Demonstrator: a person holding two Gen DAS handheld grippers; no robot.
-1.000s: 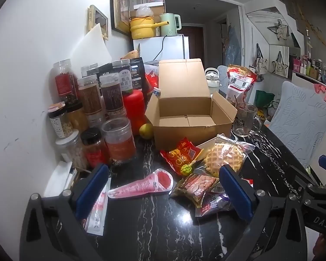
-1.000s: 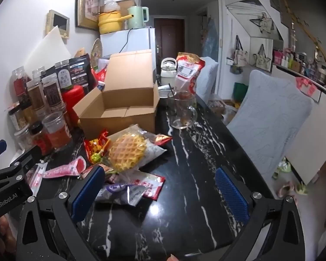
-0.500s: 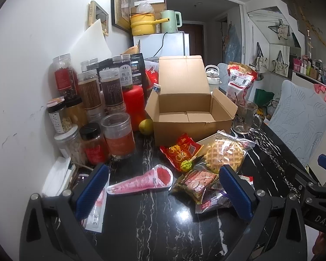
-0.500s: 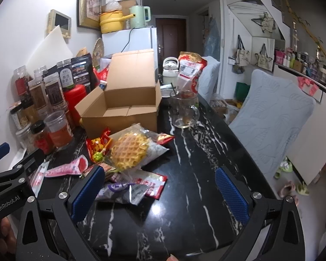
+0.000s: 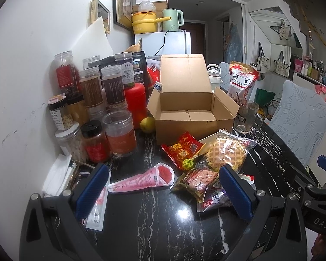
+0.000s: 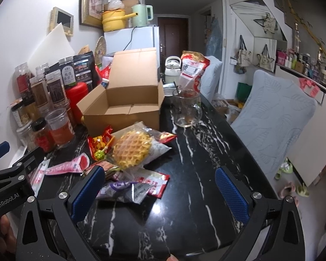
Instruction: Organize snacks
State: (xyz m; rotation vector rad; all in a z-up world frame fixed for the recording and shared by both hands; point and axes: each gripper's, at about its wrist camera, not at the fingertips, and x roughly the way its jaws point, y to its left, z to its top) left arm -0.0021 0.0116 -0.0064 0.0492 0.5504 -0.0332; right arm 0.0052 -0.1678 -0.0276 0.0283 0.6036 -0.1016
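Both grippers have eased slightly nearer the snack pile over the last second, while nothing on the black white-veined marble tabletop (image 6: 197, 152) has shifted. An open brown cardboard box (image 5: 191, 108) stands empty at the middle; all the snacks lie loose just in front of it: a round golden waffle in a clear bag (image 5: 226, 152), a red crinkled foil packet (image 5: 180, 149), a pink cone-shaped wrapped sweet (image 5: 145, 178) and a few dark flat packets (image 5: 200, 180) nearest the grippers. Clear plastic jars (image 5: 119, 134) crowd the box's left side; a glass mug (image 6: 185, 108) sits to its right. The left gripper (image 5: 163, 190) and the right gripper (image 6: 159, 194) hover short of the pile, each with blue-padded fingers spread wide and holding nothing. Sorting looks barely begun. A sensible next move is lowering one gripper over the nearest packet, closing on it gently, then carrying it into the box.
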